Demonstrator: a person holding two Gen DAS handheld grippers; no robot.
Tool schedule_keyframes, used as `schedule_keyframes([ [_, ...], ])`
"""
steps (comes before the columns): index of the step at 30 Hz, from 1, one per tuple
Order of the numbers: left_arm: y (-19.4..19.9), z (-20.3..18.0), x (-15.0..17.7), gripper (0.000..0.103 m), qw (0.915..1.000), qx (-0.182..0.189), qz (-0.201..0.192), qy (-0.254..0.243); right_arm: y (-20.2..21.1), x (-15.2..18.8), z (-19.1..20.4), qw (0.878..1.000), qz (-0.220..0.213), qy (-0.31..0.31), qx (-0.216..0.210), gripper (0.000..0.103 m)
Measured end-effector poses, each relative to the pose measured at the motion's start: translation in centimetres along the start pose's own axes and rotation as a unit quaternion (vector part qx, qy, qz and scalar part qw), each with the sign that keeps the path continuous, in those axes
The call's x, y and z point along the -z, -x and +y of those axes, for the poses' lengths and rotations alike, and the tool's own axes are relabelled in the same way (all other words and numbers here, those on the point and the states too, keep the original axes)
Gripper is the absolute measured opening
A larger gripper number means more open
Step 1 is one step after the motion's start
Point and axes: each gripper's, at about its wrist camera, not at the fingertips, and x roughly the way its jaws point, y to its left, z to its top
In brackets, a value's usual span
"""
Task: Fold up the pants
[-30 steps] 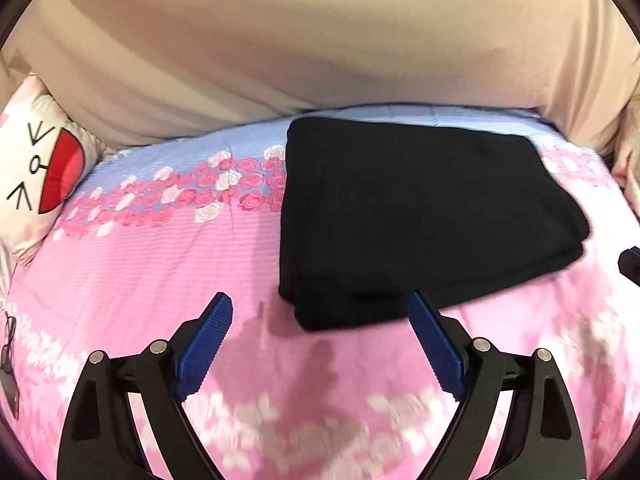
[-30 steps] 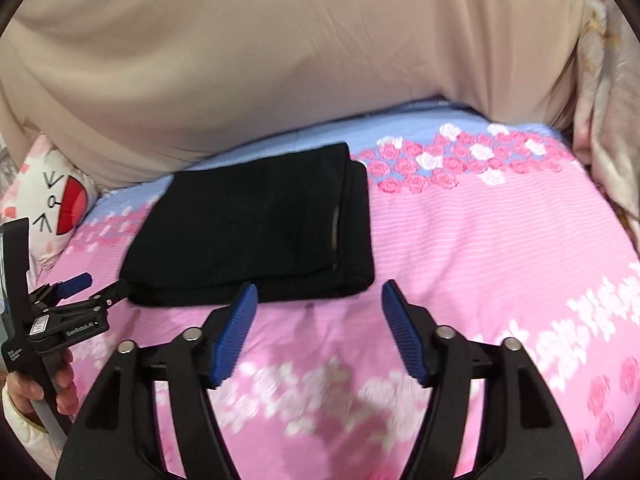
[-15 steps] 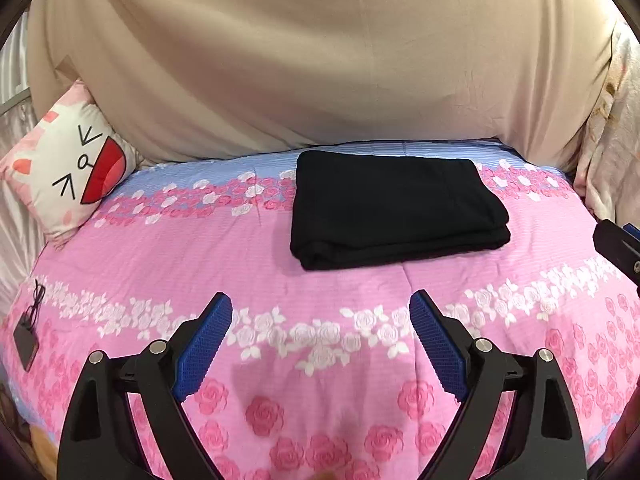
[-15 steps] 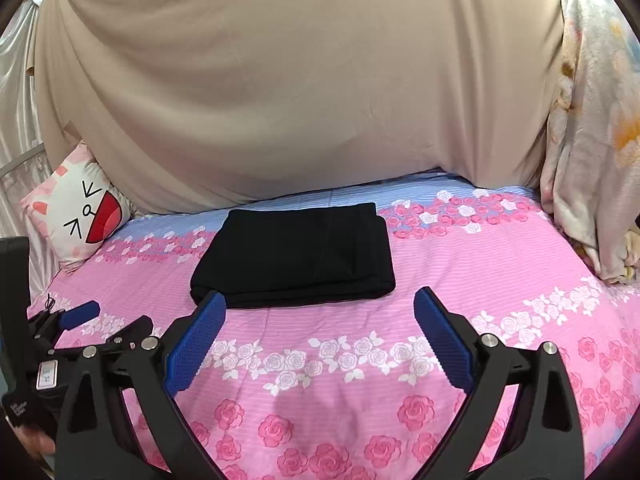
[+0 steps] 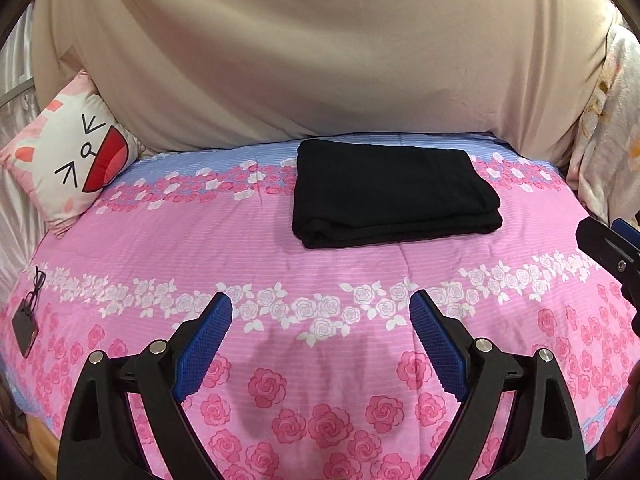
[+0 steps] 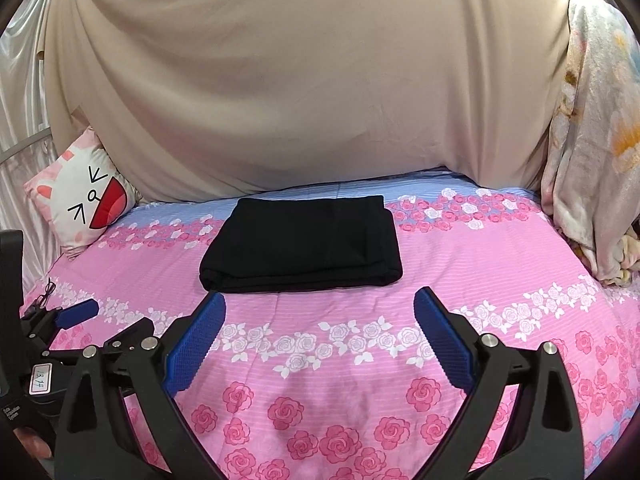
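The black pants (image 5: 390, 192) lie folded into a neat rectangle on the far part of the pink rose-print bed (image 5: 280, 264); they also show in the right wrist view (image 6: 304, 244). My left gripper (image 5: 320, 312) is open and empty, held well back from the pants over the near part of the bed. My right gripper (image 6: 319, 306) is open and empty, also back from the pants. The right gripper's tip shows at the right edge of the left wrist view (image 5: 608, 240), and the left gripper shows at the left of the right wrist view (image 6: 72, 320).
A cat-face pillow (image 5: 68, 160) leans at the far left. A beige sheet (image 5: 320, 48) hangs behind the bed. A floral blanket (image 6: 592, 140) hangs at the right. A small dark device with a cord (image 5: 26, 328) lies at the bed's left edge.
Both grippers have pulled back and up from the folded pants, so the pants look smaller and farther. The pants have not moved. Both grippers stay open.
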Motion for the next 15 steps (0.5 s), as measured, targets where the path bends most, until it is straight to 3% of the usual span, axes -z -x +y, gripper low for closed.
schedule_keyframes([
  [15,-0.41,-0.68,-0.18,0.088,0.9999,-0.002,0.004,-0.012,-0.38,0.03,-0.02,1.000,0.005,0.002,0.004,0.093],
])
